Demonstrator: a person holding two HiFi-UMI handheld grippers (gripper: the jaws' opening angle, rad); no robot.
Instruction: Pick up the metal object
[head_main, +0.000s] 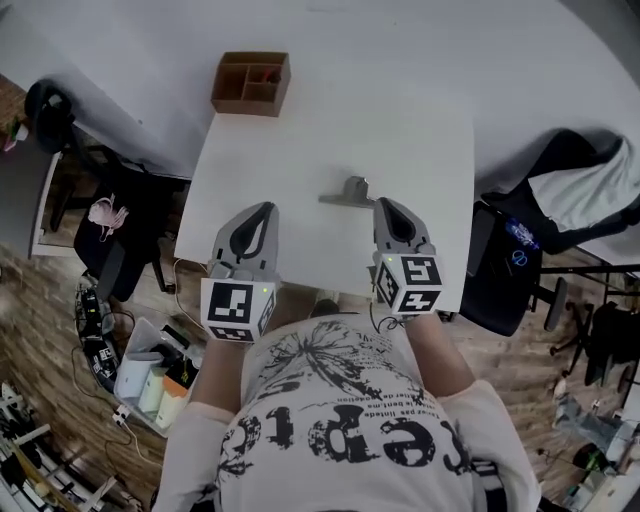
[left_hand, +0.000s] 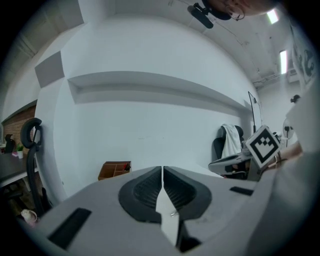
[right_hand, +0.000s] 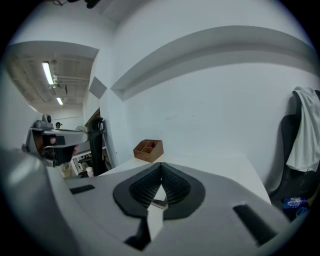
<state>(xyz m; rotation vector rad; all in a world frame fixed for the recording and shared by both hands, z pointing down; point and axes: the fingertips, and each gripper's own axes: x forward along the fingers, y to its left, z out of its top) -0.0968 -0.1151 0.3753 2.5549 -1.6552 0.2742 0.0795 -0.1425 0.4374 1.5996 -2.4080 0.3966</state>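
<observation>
White table (head_main: 300, 150) fills the middle of the head view, with a pale wall (head_main: 450, 50) behind it and a wooden floor (head_main: 60, 300) at the lower left. In my two gripper views I cannot see the metal object at all, because the grey gripper bodies cover the near part of the table. Only the head view shows it.

My right gripper (head_main: 383, 204) is at the centre right of the head view, over the near part of the table. In the right gripper view its jaws are pressed together at the tips, with nothing between them. My left gripper (head_main: 267, 208) is at the centre left. It is clenched too, the jaws meet along a thin line, and it holds nothing.

The metal object (head_main: 345, 193) lies on the table just beside the tip of the right gripper, to the left of it in the frame. Whether the tip touches it, I cannot tell. Its shape is hard to make out: a grey bar with a raised part in the middle.

At the upper left of the head view a wooden box (head_main: 250, 85) stands at the far corner of the table, well apart from both grippers. It has several compartments, and one of them holds something red (head_main: 266, 75), too small to name. At the lower left, on the floor, a tub (head_main: 128, 340) holds a few upright containers (head_main: 150, 385).
</observation>
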